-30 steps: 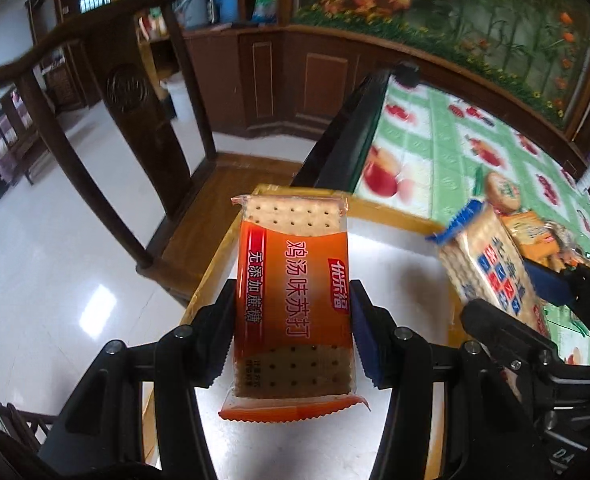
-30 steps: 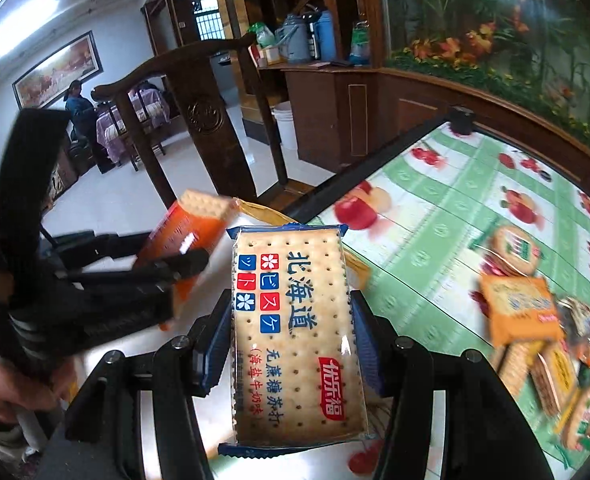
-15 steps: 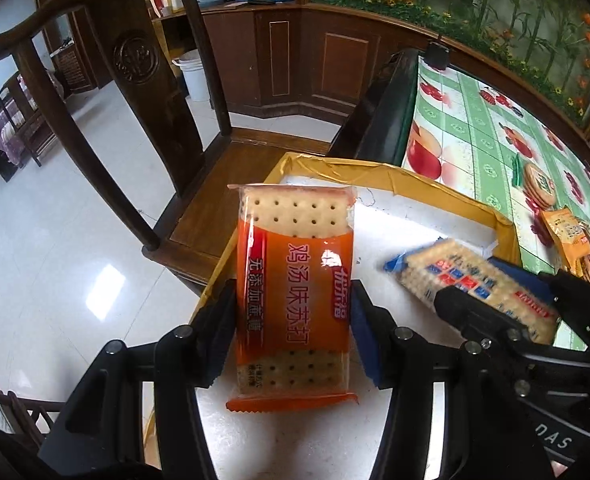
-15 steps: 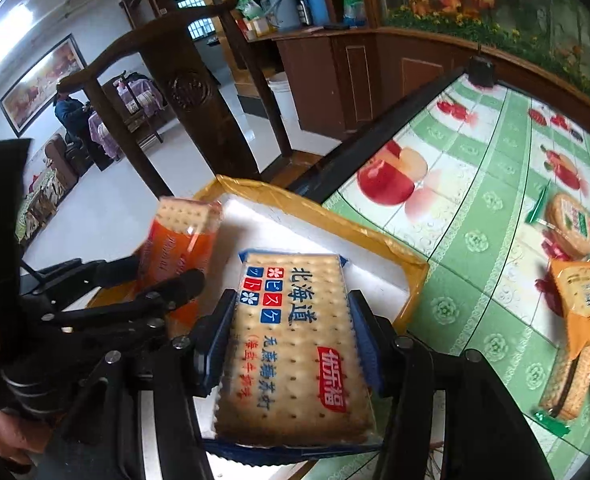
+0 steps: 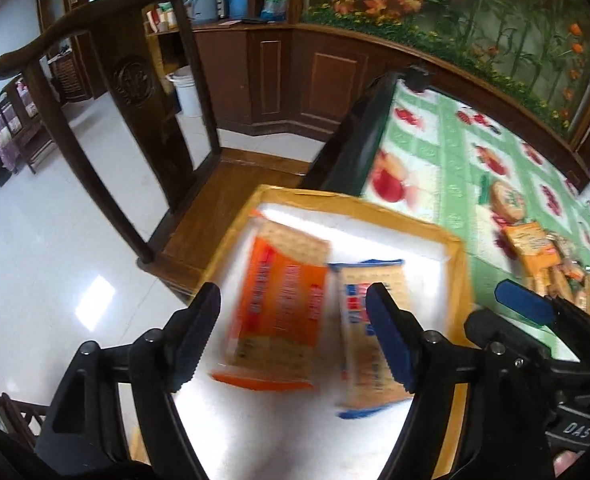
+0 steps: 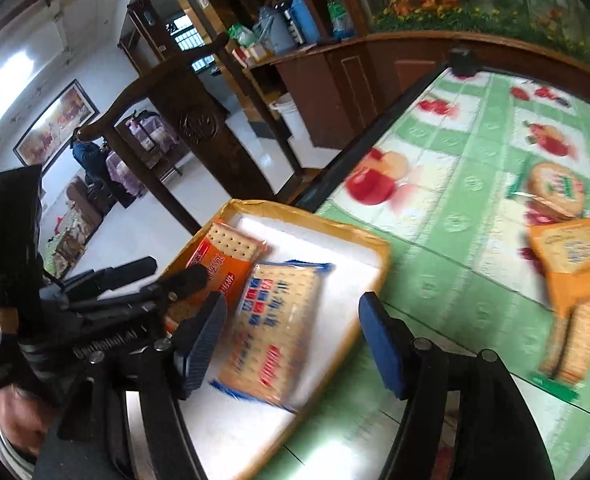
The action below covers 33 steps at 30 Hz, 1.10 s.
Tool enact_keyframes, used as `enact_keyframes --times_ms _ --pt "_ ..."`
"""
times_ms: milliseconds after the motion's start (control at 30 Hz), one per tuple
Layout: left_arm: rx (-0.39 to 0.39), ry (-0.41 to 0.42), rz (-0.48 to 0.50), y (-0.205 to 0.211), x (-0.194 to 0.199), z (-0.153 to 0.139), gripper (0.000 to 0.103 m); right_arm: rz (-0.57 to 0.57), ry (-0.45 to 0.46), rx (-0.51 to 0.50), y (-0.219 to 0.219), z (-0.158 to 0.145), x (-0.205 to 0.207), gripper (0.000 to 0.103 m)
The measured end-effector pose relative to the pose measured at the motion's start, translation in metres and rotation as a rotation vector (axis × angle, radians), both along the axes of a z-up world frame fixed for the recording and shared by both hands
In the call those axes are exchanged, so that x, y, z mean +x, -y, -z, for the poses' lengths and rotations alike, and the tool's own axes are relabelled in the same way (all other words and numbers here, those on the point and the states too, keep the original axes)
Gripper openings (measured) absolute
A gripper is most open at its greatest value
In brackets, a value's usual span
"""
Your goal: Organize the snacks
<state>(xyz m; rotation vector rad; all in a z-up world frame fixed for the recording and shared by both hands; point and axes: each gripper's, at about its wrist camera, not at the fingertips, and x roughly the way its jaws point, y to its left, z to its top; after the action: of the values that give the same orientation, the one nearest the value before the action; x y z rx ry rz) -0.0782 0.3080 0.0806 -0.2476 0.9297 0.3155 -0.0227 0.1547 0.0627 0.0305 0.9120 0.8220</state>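
**Two cracker packs in the tray, both tongs opening**

The orange pack (image 5: 283,308) lies in the tray (image 5: 461,276) with its long axis running from the near side toward the far rim, its clear cracker end pointing at the far left corner. The blue pack (image 5: 369,336) lies just beside it on the right, roughly parallel. In the right wrist view the blue pack (image 6: 273,328) leans a little to the right at its far end, and its far left corner is touching or overlapping the orange pack (image 6: 223,256); blur hides which.

The tray (image 6: 379,256) is a shallow box with yellow walls and a white floor. It holds only these two packs. White floor shows bare behind them and to the right of the blue pack.

The left tongs (image 5: 295,338) have their jaws parting; the orange pack shows between them, but the pads stand clear of its sides. The right tongs (image 6: 293,340) are likewise opening, with the blue pack between the jaws and a gap on each side. Neither has hold of anything.

The tray sits at the left edge of the desk (image 6: 447,208), jutting over a chair (image 5: 135,92). On the green fruit-print cloth to the right, well apart from the tray, lie a round cookie pack (image 6: 557,188), a yellow pack (image 6: 575,256) and more crackers (image 6: 575,344).
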Motion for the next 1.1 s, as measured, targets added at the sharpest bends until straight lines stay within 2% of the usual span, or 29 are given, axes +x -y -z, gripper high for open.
enact_keyframes --times_ms 167,333,433,667,833,1100 --pt "-0.033 0.011 0.071 0.033 0.007 -0.008 0.079 0.066 0.058 -0.075 0.043 0.002 -0.006 0.070" --pt "-0.040 -0.004 0.129 0.069 0.018 -0.011 0.080 0.164 0.051 -0.108 0.098 0.013 -0.004 0.070" --pt "-0.028 -0.014 0.159 0.092 0.024 -0.013 0.080 0.207 0.041 -0.109 0.126 0.016 -0.002 0.070" --pt "-0.090 -0.028 0.231 0.141 0.047 -0.019 0.085 0.287 0.023 -0.088 0.182 0.017 -0.003 0.073" --pt "-0.106 -0.039 0.235 0.169 0.072 -0.020 0.086 0.321 0.018 -0.060 0.208 0.017 -0.003 0.073" --pt "-0.239 -0.086 0.215 0.198 0.132 0.002 0.086 0.347 0.001 -0.054 0.235 0.020 0.001 0.080"
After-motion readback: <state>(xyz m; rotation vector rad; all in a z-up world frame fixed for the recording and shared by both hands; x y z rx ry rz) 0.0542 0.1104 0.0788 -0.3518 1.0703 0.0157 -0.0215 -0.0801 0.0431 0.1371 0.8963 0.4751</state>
